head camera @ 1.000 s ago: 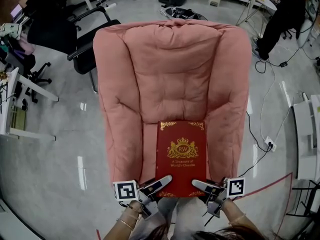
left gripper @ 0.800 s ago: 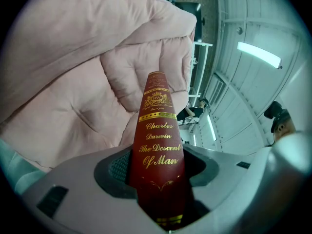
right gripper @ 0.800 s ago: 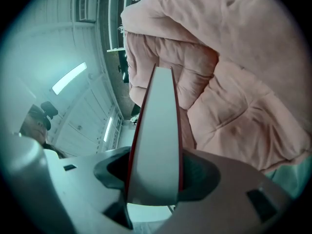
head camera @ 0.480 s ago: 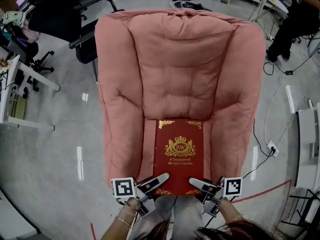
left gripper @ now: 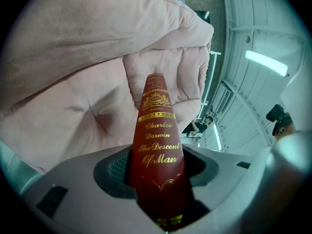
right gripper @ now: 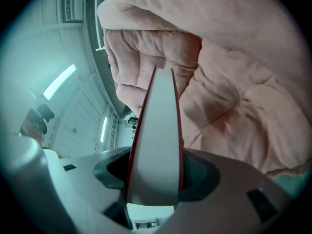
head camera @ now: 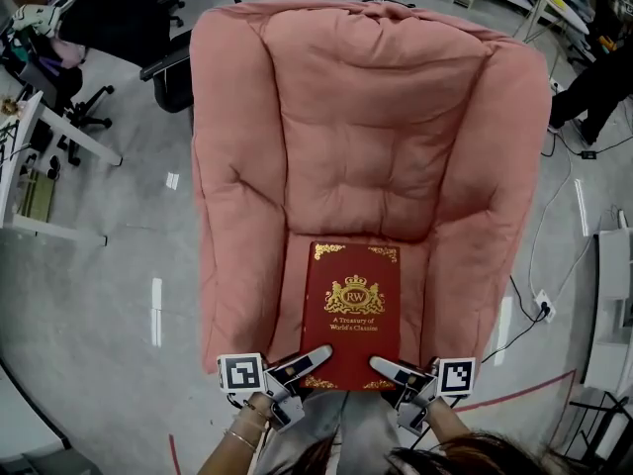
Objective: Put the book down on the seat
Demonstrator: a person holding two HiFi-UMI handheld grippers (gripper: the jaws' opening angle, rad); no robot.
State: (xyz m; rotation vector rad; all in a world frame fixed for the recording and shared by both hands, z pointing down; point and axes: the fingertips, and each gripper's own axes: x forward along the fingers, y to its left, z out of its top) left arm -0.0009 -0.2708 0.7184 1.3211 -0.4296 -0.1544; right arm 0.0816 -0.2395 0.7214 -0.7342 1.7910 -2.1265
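A thick red book (head camera: 352,310) with gold print lies flat over the seat of a pink padded armchair (head camera: 368,127). My left gripper (head camera: 309,366) is shut on the book's near left corner, at the spine (left gripper: 157,145). My right gripper (head camera: 388,372) is shut on the near right corner, over the white page edges (right gripper: 156,145). In both gripper views the book fills the gap between the jaws and the chair's cushions rise behind it. Whether the book rests on the seat I cannot tell.
The armchair's arms (head camera: 232,265) stand close on both sides of the book. A black office chair (head camera: 163,62) and a white desk (head camera: 35,156) stand to the left on the grey floor. Cables (head camera: 539,265) and red floor tape (head camera: 524,389) lie to the right.
Both grippers and the book have sunk toward the seat together. The grip on both corners is unchanged.
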